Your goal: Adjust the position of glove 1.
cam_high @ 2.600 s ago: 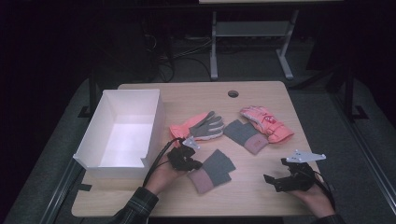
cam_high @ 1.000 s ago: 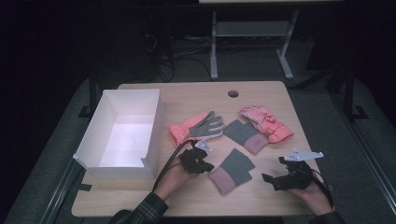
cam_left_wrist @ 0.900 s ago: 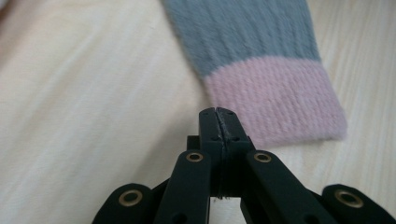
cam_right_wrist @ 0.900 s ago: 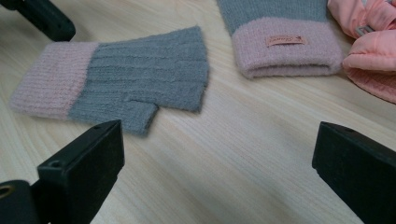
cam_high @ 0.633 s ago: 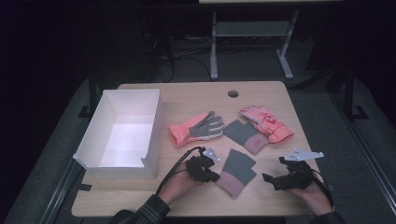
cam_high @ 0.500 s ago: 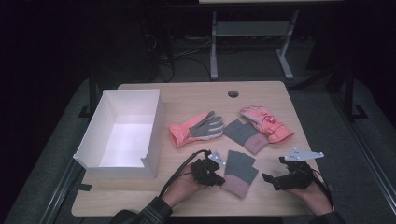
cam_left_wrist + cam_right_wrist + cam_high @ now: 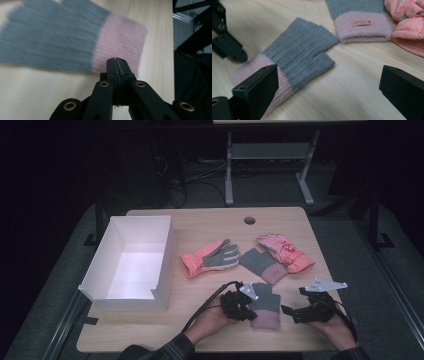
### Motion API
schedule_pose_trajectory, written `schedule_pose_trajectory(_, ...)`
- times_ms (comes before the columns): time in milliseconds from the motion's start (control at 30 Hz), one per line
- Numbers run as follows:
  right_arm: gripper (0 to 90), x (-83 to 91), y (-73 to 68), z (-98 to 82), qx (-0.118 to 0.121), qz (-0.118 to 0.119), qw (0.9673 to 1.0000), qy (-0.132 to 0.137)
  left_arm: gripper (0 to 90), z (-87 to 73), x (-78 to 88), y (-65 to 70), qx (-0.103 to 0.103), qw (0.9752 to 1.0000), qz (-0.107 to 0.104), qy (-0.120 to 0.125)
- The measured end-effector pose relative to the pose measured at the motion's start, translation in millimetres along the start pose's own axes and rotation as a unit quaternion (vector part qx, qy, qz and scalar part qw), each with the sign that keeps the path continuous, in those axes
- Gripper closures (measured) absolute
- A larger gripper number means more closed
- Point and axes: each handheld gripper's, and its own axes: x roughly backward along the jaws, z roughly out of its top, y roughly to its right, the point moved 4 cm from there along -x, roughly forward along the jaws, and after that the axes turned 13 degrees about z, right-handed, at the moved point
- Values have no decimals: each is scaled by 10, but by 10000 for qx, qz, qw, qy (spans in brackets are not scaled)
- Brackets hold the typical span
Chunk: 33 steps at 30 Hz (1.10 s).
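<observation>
A grey knit glove with a pink cuff (image 7: 265,306) lies near the table's front edge. My left gripper (image 7: 251,307) is shut on the edge of that cuff (image 7: 120,37); in the left gripper view its jaws (image 7: 116,60) meet with the knit pinched between them. My right gripper (image 7: 292,312) rests just right of this glove, open, its jaws wide apart (image 7: 327,85) and facing the glove (image 7: 304,52). The matching second grey glove (image 7: 261,265) (image 7: 359,20) lies farther back.
A coral glove with a grey palm (image 7: 210,257) and a pink padded glove (image 7: 285,251) (image 7: 409,27) lie mid-table. An open white box (image 7: 165,255) stands at the left. A round cable hole (image 7: 249,220) sits near the table's far edge.
My left gripper has slid to the right along the front of the table, and the grey glove has moved with it, closer to the right gripper. The right gripper has stayed put.
</observation>
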Motion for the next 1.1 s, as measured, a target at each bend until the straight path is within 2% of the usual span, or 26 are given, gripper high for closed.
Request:
schedule_pose_trajectory(100, 21, -3, 10, 1, 11, 3, 10000, 12, 899, 125, -2, -146, 80, 9998, 142, 142)
schedule_pose_trajectory(167, 20, -8, 10, 1, 12, 6, 10000, 4, 899, 202, -44, -246, 50, 9994, 279, 195)
schedule_pose_trajectory(267, 21, -6, 10, -2, 9, 7, 10000, 1, 899, 279, -157, -398, 89, 9990, 380, 203)
schedule_pose_trajectory(367, 21, 3, 20, -10, -10, -5, 10000, 5, 899, 301, -224, -462, 144, 9988, 435, 167)
schedule_pose_trajectory(400, 21, 8, 25, -12, 5, -3, 10000, 3, 899, 300, -298, -527, 170, 9986, 489, 99)
schedule_pose_trajectory(533, 21, 19, 43, -20, -17, -11, 10000, 11, 899, 248, -341, -571, 281, 9985, 463, 46)
schedule_pose_trajectory(633, 21, 21, 48, -25, -29, -3, 10000, 6, 899, 190, -294, -593, 317, 9981, 519, 43)
schedule_pose_trajectory(833, 21, 18, 14, -10, 92, -2, 9999, -87, 899, -48, -69, -673, 485, 9959, 755, -78)
schedule_pose_trajectory(867, 21, 18, 14, -10, 92, -2, 9999, -87, 899, -48, -69, -673, 485, 9959, 755, -78)
schedule_pose_trajectory(967, 21, 22, 1, 2, 5, 102, 9999, -119, 899, -186, 53, -728, 585, 9946, 853, -120)
schedule_pose_trajectory(1100, 21, 14, 11, 8, 9, 101, 9998, -160, 899, -259, 97, -739, 653, 9939, 874, -140)
